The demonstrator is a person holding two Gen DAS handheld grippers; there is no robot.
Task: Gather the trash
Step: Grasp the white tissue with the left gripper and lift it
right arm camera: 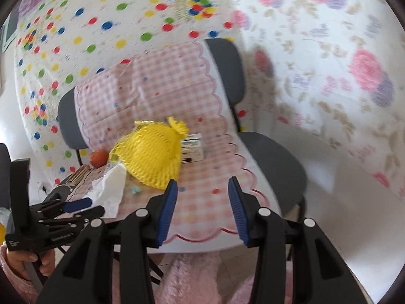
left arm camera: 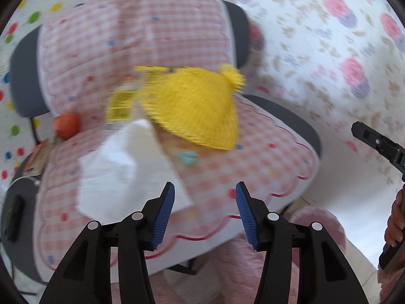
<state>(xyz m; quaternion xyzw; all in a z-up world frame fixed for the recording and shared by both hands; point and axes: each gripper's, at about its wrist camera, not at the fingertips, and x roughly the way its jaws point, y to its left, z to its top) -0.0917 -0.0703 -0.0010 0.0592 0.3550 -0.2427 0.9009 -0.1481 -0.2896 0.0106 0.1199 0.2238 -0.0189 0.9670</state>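
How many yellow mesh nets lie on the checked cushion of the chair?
1. The yellow mesh net sits mid-seat on the checked cushion, beside the white tissue and partly over a plastic bottle. Others may be hidden beneath it.

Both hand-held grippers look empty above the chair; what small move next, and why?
Probably lower the left hand-held gripper onto the white tissue: it lies nearest, just beyond the open jaws, loose on the checked cushion beside the yellow net bag.
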